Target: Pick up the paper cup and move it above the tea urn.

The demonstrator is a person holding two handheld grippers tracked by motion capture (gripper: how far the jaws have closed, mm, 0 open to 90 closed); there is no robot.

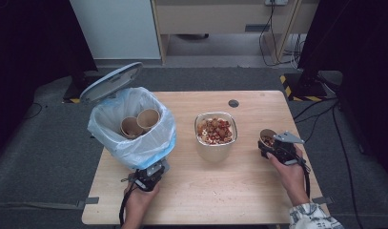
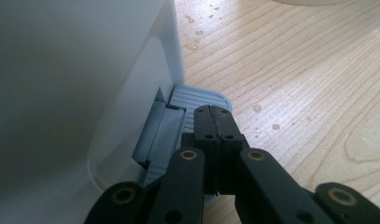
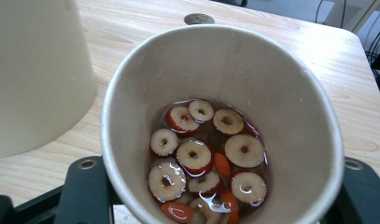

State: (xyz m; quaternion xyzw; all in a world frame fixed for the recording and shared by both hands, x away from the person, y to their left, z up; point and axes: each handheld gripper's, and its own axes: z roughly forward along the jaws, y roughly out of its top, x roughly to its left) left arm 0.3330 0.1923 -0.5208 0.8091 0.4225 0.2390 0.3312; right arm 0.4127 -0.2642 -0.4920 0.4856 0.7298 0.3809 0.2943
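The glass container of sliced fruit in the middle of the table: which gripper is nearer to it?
Right. The right gripper, shut on a paper cup, is just to the side of the glass container; the left gripper is farther away, at the bin's pedal.

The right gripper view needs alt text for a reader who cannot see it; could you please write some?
A brown paper cup, squeezed slightly oval between the black jaws of the right tool, holds round sliced red dates and orange berries in a little liquid. It is above a light wooden table, with a cream container at the left.
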